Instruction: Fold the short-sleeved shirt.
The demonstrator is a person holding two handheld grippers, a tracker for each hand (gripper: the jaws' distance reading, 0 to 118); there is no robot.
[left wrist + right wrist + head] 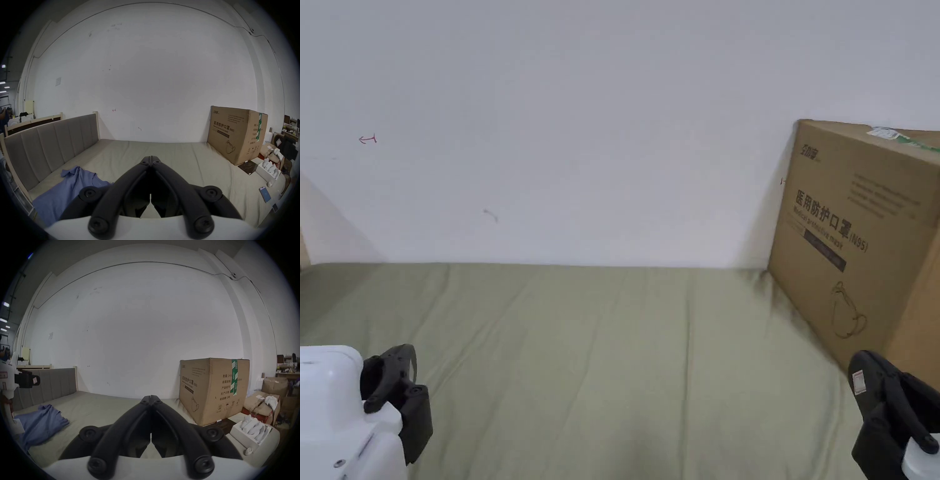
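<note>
The crumpled blue short-sleeved shirt (68, 186) lies on the bed at eight o'clock from the empty, closed left claw (151, 157), the nearer; right claw (151, 396) likewise closed.

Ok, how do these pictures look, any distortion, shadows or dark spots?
Head view: straight lines, even soft light, the cardboard box shading the wall beside it. Left gripper view: strong fisheye with black corners, the shut left claw sharp, the blue shirt dim at the edge. Right gripper view: same bowed wall, the right claw shut.
</note>
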